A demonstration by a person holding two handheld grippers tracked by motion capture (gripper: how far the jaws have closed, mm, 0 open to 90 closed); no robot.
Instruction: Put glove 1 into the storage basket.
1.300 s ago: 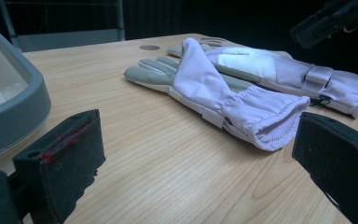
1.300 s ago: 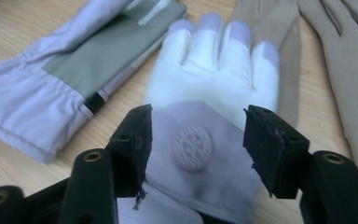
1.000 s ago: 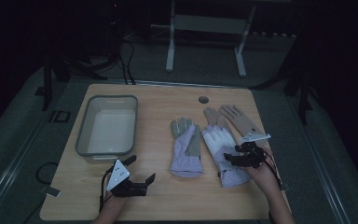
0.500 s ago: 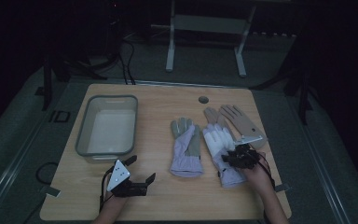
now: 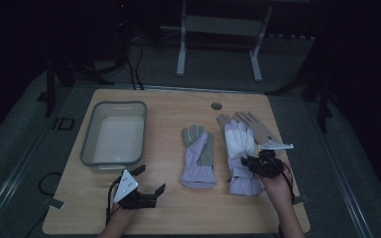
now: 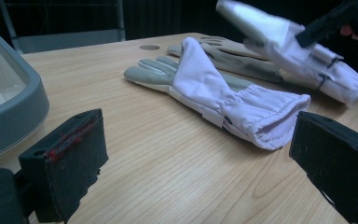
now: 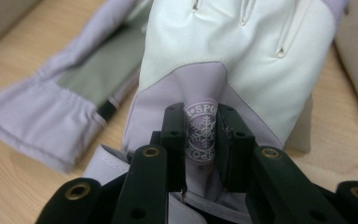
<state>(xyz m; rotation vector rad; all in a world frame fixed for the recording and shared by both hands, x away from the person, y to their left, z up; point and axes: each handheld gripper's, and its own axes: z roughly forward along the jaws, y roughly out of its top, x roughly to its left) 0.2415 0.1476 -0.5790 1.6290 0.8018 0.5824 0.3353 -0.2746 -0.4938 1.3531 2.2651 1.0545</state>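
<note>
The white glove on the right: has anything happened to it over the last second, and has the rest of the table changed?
The right gripper has just been closing its jaws and now pinches the white glove at the cuff strap; the left gripper view shows that glove lifted off the table. The left gripper kept still with its jaws open. The middle glove, the tan glove and the grey tub lie where they were.

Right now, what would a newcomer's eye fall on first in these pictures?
The right gripper, whose jaws have just been closing, pinches the white-backed glove at its snowflake patch. A second glove lies flat at the table's middle, and a grey tub stands to its left. The left gripper waits open.
</note>
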